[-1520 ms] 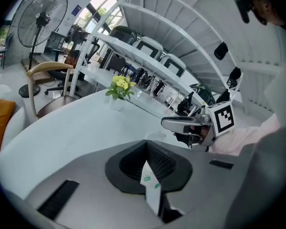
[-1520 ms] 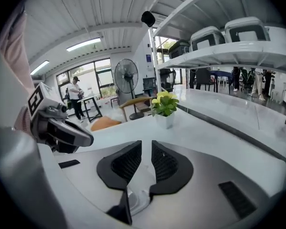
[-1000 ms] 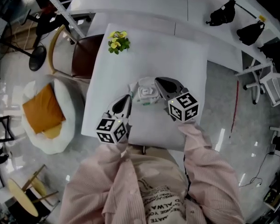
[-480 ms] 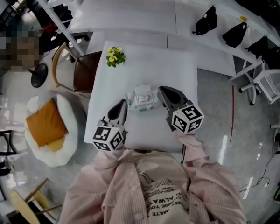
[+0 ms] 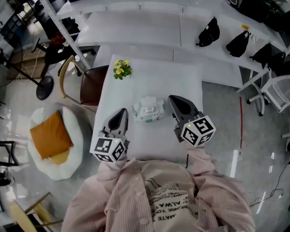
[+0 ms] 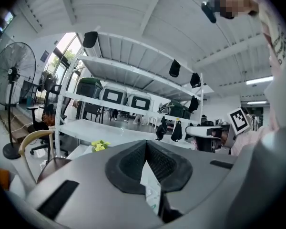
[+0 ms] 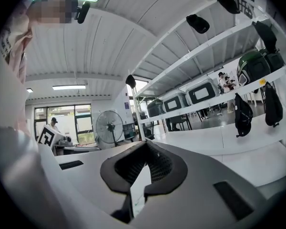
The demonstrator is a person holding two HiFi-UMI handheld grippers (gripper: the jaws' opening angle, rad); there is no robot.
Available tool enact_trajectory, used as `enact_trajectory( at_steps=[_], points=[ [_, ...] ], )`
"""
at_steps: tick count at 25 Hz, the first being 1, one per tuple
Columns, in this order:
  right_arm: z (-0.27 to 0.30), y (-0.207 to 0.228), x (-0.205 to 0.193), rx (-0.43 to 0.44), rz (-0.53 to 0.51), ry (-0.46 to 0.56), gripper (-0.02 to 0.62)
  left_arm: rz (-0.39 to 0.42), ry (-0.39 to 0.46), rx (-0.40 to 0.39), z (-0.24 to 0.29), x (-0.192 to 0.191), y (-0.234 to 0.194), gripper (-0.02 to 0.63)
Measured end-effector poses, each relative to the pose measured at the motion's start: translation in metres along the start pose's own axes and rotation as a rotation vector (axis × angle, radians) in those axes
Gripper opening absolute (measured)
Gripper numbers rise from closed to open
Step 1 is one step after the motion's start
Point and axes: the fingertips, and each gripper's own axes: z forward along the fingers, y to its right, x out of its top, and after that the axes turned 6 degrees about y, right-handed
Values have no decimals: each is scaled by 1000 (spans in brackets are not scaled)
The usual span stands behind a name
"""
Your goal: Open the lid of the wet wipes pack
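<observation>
1. At 6 o'clock in the head view, the person's sleeves [image 5: 203, 162] are tucking in close. This is probably so that both tools are riding level above the near edge of the white table [image 5: 183, 81] rather than resting on it.
2. The left gripper [image 5: 121, 111] is hovering at 9 o'clock of the pack. Its fingers are meeting at the tips, with nothing caught between them.
3. The right gripper [image 5: 172, 99] is hovering at 3 o'clock of the pack. It too is pinched closed and carrying nothing. The two are flanking the pack, likely so that one can steady its body while the other works the flap.
4. The wet wipes pack [image 5: 149, 109] is lying flat mid-table, apart from both grippers. Its lid side is facing up, which is leaving it reachable from above. Whether the lid is lifted is too small to tell.
5. A sprig of yellow flowers [image 5: 122, 69] is sitting at 11 o'clock, clear of the working space. A chair [image 5: 89, 83] is standing at 10 o'clock.
6. Dark bags [image 5: 208, 32] are resting on the far shelf at 1 o'clock, well apart from the work.
</observation>
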Motion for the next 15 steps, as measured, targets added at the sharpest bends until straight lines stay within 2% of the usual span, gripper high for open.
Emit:
enact_trajectory(
  at_steps=[8,15],
  points=[
    [-6,-6,28,-13,-38,68,0,42,71,33,-11,31,-3,0],
    [-5,-7,32,-23,-75,77,-2,52,82,78,-20,35,-11,0]
  ],
)
